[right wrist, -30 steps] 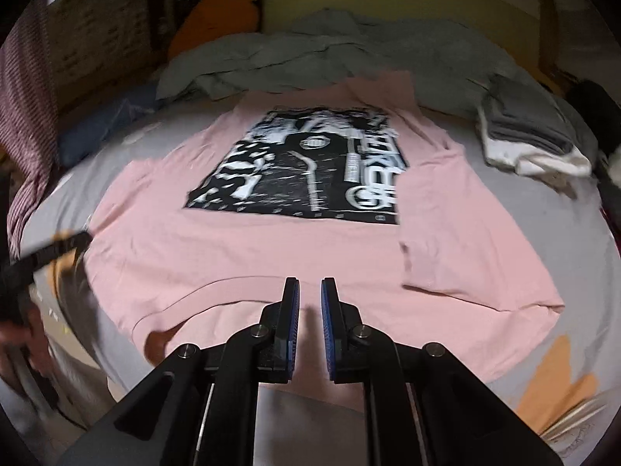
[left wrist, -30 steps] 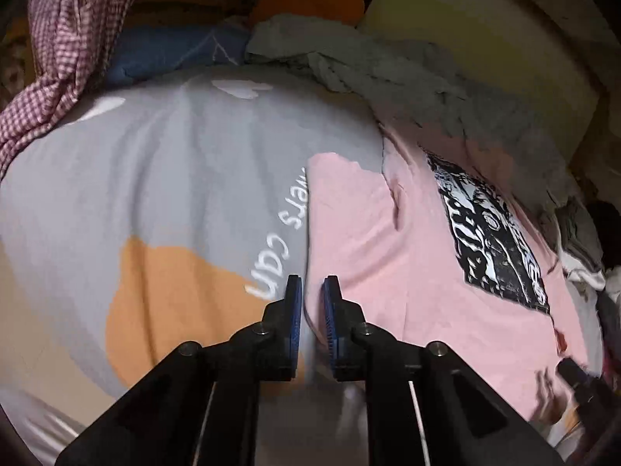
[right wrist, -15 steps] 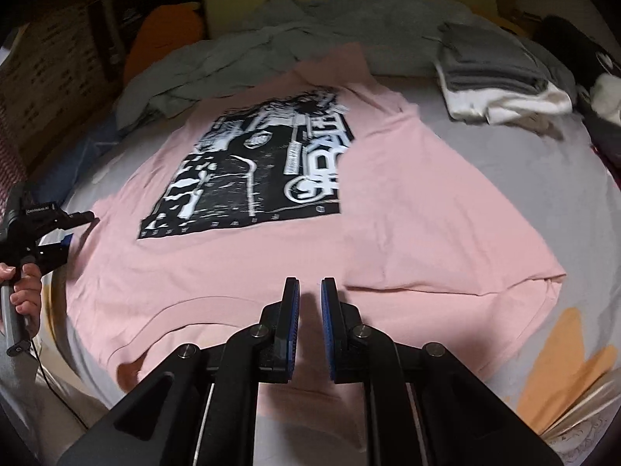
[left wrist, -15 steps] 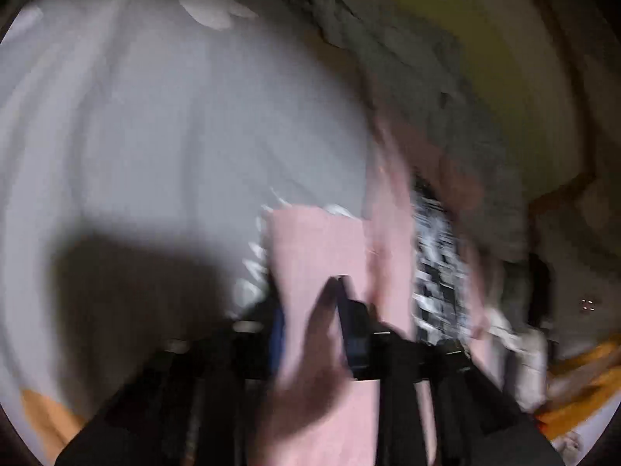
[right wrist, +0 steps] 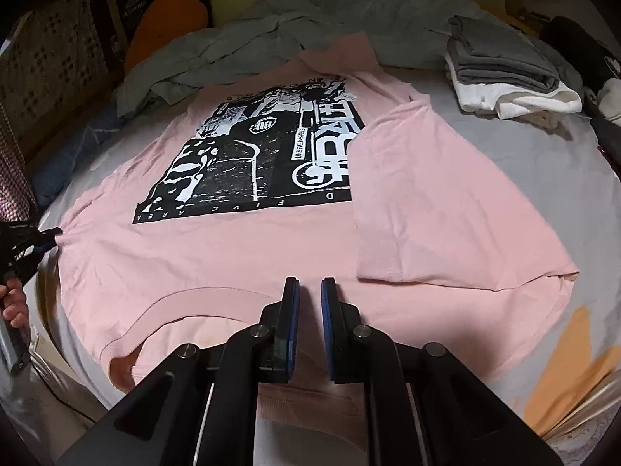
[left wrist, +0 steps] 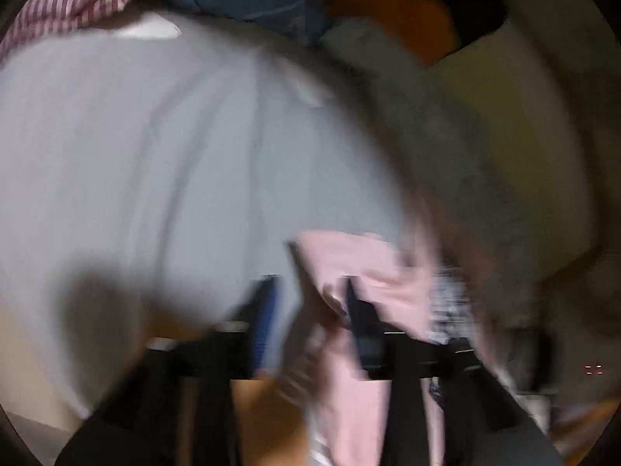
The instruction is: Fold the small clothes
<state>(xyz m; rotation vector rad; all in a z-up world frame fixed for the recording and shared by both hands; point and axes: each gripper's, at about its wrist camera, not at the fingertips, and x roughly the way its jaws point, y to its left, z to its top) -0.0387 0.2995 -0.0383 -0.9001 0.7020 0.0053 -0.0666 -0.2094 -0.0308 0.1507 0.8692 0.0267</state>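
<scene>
A pink T-shirt [right wrist: 248,248] with a black-and-white print is lying flat on a grey bedsheet [right wrist: 535,163]. Since a second ago, its right sleeve has been folded inward over the body, so the fold looks begun on that side. The left gripper [right wrist: 42,241], earlier hovering beside the left sleeve, is now reaching that sleeve's edge. Its own view is heavily blurred; pink cloth is sitting between its parted fingers, but whether it is gripping cannot be told. The right gripper [right wrist: 309,291] is hovering near the collar, fingers slightly apart, holding nothing.
</scene>
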